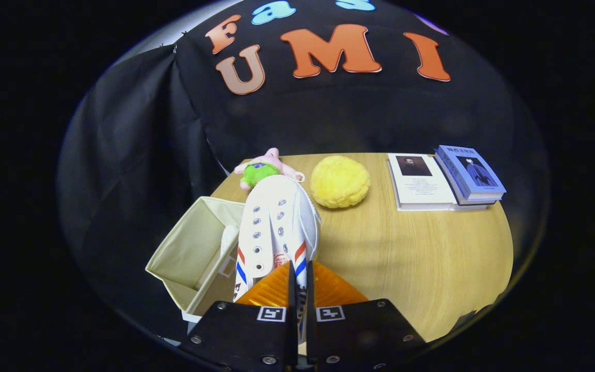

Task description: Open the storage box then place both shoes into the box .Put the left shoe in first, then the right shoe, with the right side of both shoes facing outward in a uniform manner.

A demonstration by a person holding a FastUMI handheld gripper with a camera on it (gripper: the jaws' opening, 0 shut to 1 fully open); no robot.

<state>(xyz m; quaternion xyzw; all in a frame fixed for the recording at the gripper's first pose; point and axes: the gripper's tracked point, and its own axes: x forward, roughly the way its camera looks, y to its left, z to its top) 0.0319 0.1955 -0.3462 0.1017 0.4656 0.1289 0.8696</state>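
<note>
My gripper (300,289) is shut on a white canvas shoe (277,227) with red and blue stripes. Its orange fingers (266,294) pinch the shoe's heel side, and the shoe reaches forward, toe away from me. The beige fabric storage box (186,248) stands open just left of the shoe, at the table's left edge. A second white shoe (229,238) lies inside the box against its right wall, partly hidden by the held shoe. The held shoe hangs over the box's right rim and the table beside it.
On the round wooden table (406,253), a pink and green plush toy (261,169) lies beyond the shoe's toe. A yellow round cushion (340,182) sits to its right. Two books (444,181) lie at the far right.
</note>
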